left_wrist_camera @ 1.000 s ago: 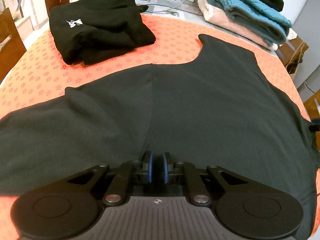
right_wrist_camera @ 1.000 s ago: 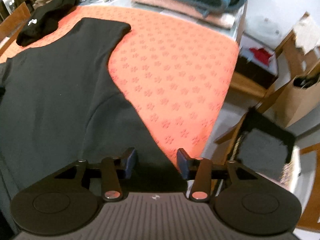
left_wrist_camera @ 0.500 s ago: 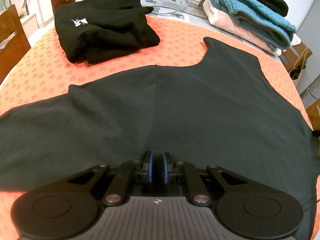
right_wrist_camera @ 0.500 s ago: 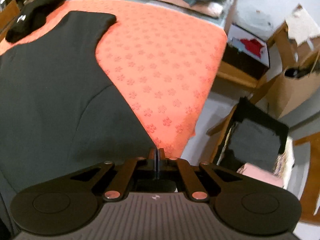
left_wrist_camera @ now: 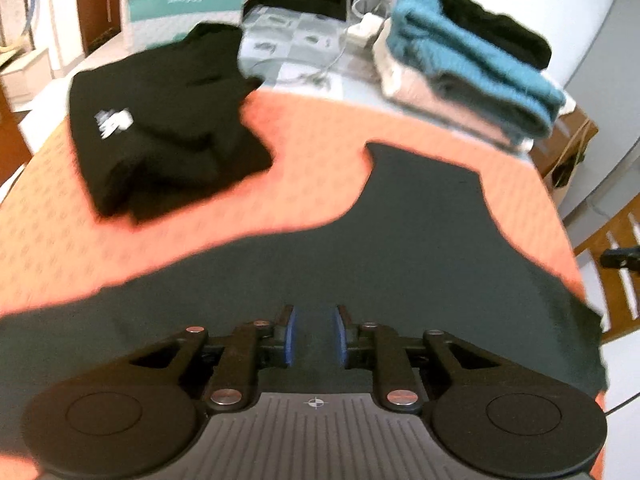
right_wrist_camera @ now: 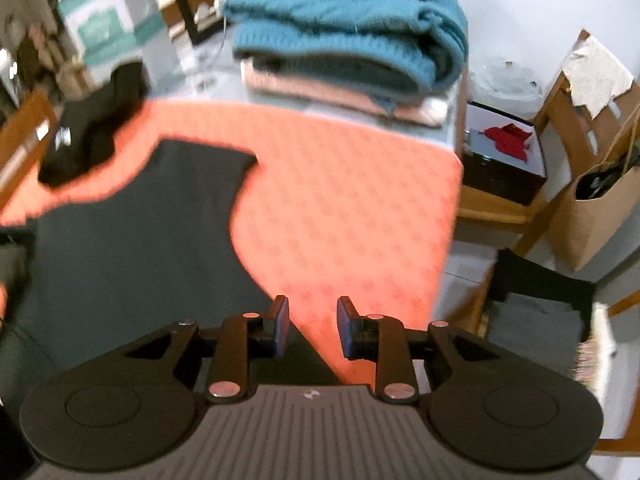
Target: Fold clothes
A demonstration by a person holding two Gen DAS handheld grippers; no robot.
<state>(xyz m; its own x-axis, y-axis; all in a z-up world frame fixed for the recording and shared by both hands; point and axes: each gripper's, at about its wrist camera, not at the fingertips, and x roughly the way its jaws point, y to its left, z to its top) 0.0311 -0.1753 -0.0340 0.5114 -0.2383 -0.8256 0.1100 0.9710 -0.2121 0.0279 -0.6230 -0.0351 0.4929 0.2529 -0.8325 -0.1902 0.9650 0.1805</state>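
Observation:
A dark green garment [left_wrist_camera: 400, 248] lies spread flat on the orange flowered table cover [left_wrist_camera: 312, 128]. My left gripper [left_wrist_camera: 313, 334] is open and empty above the garment's near middle. In the right wrist view the same garment [right_wrist_camera: 132, 240] fills the left side. My right gripper [right_wrist_camera: 313, 326] is open and empty, over the garment's right edge where it meets the orange cover [right_wrist_camera: 352, 208]. Both views are blurred by motion.
A folded black garment with a white logo [left_wrist_camera: 160, 128] lies at the far left. A stack of teal, pink and black folded clothes [left_wrist_camera: 472, 64] stands at the far right. Beyond the table's right edge are a wooden chair [right_wrist_camera: 552, 128], a paper bag [right_wrist_camera: 600, 208] and boxes.
Both grippers have opened; the left was nearly shut on a fold of the garment and the right was fully shut. Both have lifted and pulled back, and the ridge in the cloth has flattened.

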